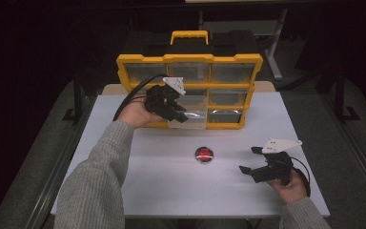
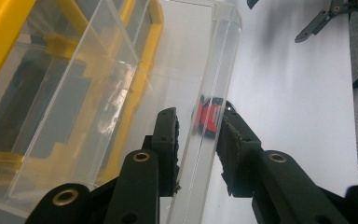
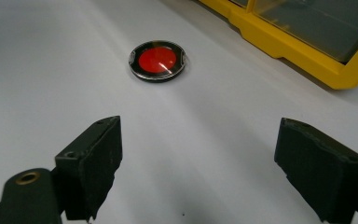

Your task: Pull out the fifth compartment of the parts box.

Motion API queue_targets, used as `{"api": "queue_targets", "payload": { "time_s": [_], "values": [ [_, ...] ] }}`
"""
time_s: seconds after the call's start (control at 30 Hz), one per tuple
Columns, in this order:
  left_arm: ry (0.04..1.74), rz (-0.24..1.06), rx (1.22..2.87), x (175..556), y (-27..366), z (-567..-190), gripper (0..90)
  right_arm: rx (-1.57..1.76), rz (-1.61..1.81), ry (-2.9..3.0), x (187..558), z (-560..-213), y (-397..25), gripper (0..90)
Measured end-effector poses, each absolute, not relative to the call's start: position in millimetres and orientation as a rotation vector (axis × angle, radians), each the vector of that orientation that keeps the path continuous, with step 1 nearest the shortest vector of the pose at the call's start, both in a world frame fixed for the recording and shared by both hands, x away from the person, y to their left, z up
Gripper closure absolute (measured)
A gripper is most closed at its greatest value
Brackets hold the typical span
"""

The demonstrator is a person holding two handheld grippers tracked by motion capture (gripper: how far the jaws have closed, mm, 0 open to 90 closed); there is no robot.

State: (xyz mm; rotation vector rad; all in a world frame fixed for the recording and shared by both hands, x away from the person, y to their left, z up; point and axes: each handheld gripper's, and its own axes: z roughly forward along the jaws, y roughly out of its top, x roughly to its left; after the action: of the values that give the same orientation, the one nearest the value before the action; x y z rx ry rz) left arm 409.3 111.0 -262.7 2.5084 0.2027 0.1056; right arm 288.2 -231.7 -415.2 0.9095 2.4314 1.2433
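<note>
1. Left gripper view has the left gripper (image 2: 198, 144) clamped on the front wall of a clear drawer (image 2: 214, 70), partly drawn from the yellow organizer (image 2: 9, 42). The thin, slick plastic could slip free, or the drawer could drop if drawn out entirely.
2. The left forearm reaches toward twelve o'clock, wrist rolled inward.
3. The right gripper (image 3: 198, 163) rests low with jaws wide apart and empty; the red disc (image 3: 158, 60) lies on the table at its twelve o'clock, well apart from the drawer.
</note>
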Motion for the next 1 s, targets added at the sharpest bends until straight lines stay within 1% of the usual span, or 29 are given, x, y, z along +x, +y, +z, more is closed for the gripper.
{"api": "queue_targets", "payload": {
  "time_s": [0.17,0.23,0.3,0.4,0.73,0.93,1.0],
  "values": [
    [0.197,0.087,2.516,409.1,110.9,-265.0,69.3,0.910,1.244,2.434,288.3,-415.4,-231.5,14.2],
    [0.208,0.088,2.508,408.4,111.4,-265.3,67.1,0.910,1.237,2.437,288.3,-415.6,-231.1,14.2],
    [0.212,0.079,2.491,407.8,112.6,-265.4,62.8,0.907,1.237,2.437,288.4,-415.7,-231.0,14.2],
    [0.213,0.099,2.483,406.1,114.2,-263.0,58.6,0.914,1.239,2.434,288.7,-415.7,-231.1,14.2],
    [0.195,0.108,2.418,398.4,119.5,-252.6,54.2,0.922,1.229,2.441,290.0,-417.2,-230.5,14.2],
    [0.177,0.137,2.371,388.6,125.9,-245.0,52.2,0.935,1.227,2.447,288.6,-419.2,-232.3,14.2],
    [0.178,0.145,2.354,386.5,129.2,-242.8,49.7,0.949,1.226,2.446,288.2,-420.3,-233.3,14.2]
  ]
}}
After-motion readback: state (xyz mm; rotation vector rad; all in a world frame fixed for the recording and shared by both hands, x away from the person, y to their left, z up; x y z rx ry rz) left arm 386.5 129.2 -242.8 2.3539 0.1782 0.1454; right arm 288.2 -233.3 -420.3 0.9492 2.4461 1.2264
